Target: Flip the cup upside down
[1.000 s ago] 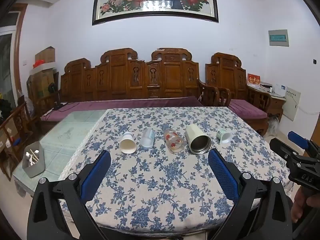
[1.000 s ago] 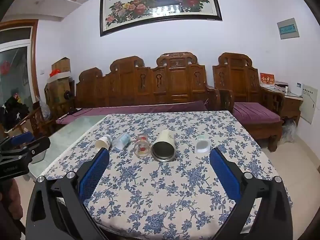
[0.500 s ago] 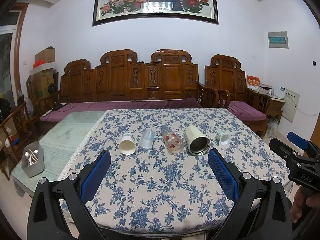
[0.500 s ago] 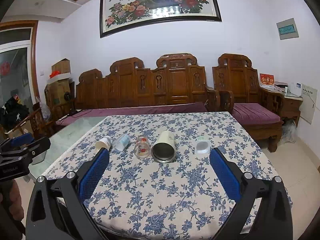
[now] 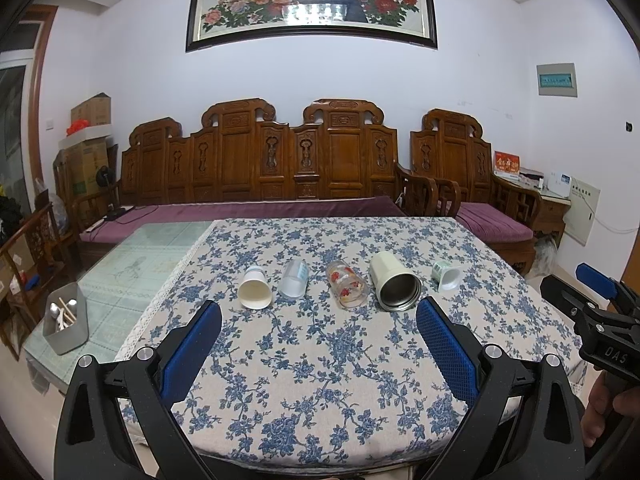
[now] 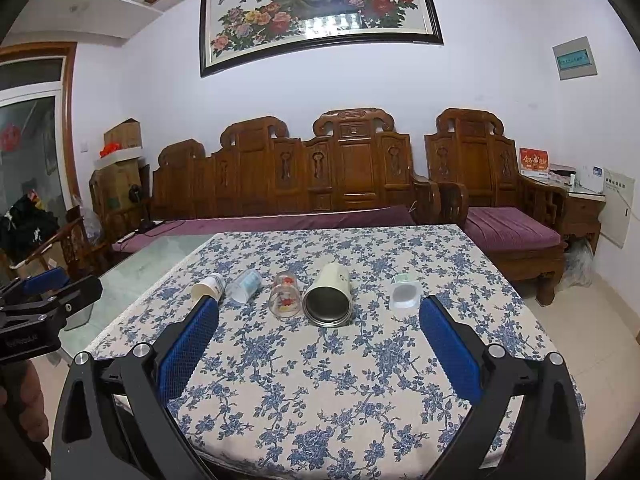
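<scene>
Several cups lie on their sides in a row on the floral tablecloth: a white paper cup [image 5: 255,289], a clear plastic cup [image 5: 294,279], a glass with red print [image 5: 346,289], a cream metal tumbler [image 5: 394,281] and a small white cup [image 5: 446,276]. The right wrist view shows the same row, with the tumbler [image 6: 329,300] in the middle. My left gripper [image 5: 318,312] is open and empty, held back from the cups over the table's near side. My right gripper [image 6: 318,312] is open and empty too, just short of the row.
The table [image 5: 320,380] carries a blue-flowered cloth; its left part is bare glass [image 5: 132,264]. A grey utensil box [image 5: 66,322] stands at the left corner. A carved wooden bench [image 5: 260,168] runs behind the table. The other gripper shows at each view's edge [image 5: 600,320].
Both views have pulled back and risen slightly; the cups sit a little farther off. The cups have not moved and both grippers stay open.
</scene>
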Tool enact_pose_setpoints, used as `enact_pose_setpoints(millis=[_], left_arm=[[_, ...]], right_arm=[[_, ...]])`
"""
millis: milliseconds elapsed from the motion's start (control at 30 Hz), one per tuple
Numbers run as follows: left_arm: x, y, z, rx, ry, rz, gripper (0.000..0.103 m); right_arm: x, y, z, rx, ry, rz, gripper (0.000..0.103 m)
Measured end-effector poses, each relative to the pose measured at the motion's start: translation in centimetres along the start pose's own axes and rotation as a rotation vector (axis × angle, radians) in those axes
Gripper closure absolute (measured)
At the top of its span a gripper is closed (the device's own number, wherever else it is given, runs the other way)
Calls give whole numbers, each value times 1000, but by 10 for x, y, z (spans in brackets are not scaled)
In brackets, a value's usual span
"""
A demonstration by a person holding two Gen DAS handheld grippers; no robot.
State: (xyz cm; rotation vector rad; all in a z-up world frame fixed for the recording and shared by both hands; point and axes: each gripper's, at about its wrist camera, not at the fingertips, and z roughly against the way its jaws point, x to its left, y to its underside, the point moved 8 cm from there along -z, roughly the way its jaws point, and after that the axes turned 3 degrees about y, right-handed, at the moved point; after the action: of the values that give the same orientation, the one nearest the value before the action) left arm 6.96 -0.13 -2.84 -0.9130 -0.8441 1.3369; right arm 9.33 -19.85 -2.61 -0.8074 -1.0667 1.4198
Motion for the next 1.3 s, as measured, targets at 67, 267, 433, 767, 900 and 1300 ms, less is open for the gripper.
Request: enact_pose_setpoints(millis=[67,267,433,767,900,1300], left_arm=[[0,0,0,0,0,-1,9],[1,0,0,-1,-1,0,9],[1,1,0,0,-1,1,9],[3,2,-4,5,-2,3,9],[3,3,-4,4,-2,3,9],[2,4,-3,3,1,2,9]], right_arm=[[-1,-1,0,0,0,0,2],[-1,0,0,-1,0,0,2],[-1,-1,0,-2,0,0,2],[-1,0,0,-2,0,1,2],[-1,0,0,-2,-1,0,2],[1,-2,-1,-4,-4,-1,2]])
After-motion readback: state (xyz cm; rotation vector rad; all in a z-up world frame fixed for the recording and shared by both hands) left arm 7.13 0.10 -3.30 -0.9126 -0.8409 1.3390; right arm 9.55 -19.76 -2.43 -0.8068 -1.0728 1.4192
